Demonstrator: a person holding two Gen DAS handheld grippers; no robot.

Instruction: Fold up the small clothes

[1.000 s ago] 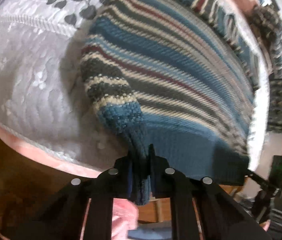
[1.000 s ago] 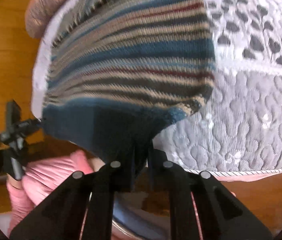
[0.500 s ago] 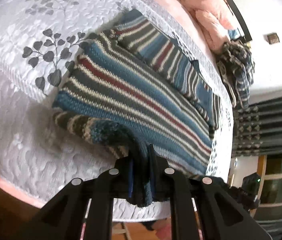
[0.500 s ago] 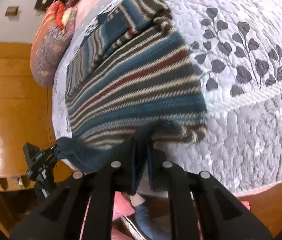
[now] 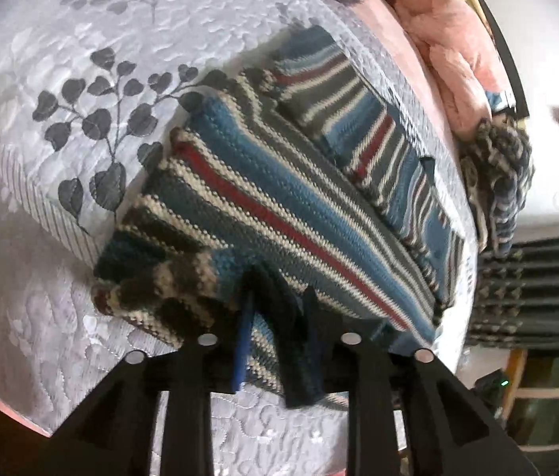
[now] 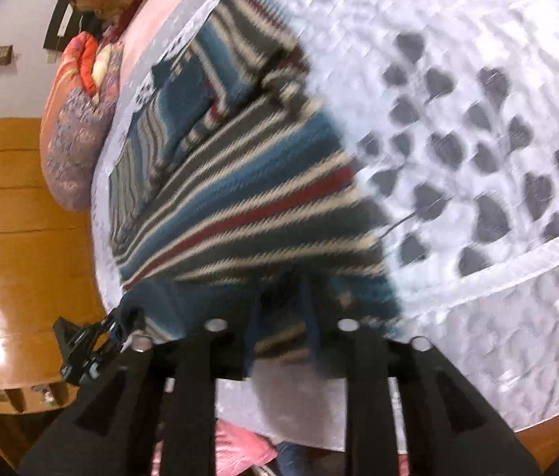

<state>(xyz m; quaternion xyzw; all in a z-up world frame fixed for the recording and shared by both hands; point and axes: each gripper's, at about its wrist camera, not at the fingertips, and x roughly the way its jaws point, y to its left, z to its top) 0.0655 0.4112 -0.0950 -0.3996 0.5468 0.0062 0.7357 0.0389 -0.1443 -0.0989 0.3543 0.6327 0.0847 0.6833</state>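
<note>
with the striped sweater (image 5: 279, 206) lying on the bed (image 5: 41, 261) and stretching away ahead of both tools, left gripper (image 5: 275, 333) and right gripper (image 6: 279, 317) each look spread around its near hem, stripes running crosswise between them.

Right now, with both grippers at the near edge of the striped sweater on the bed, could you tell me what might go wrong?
1. The left gripper has opened, yet a dark strip of the striped sweater hangs between its fingers; pulling away could drag the fold open.
2. The folded hem bunches unevenly near the quilt edge, so it may slump.
3. The right gripper view is blurred, so its hold on the hem is uncertain.
</note>
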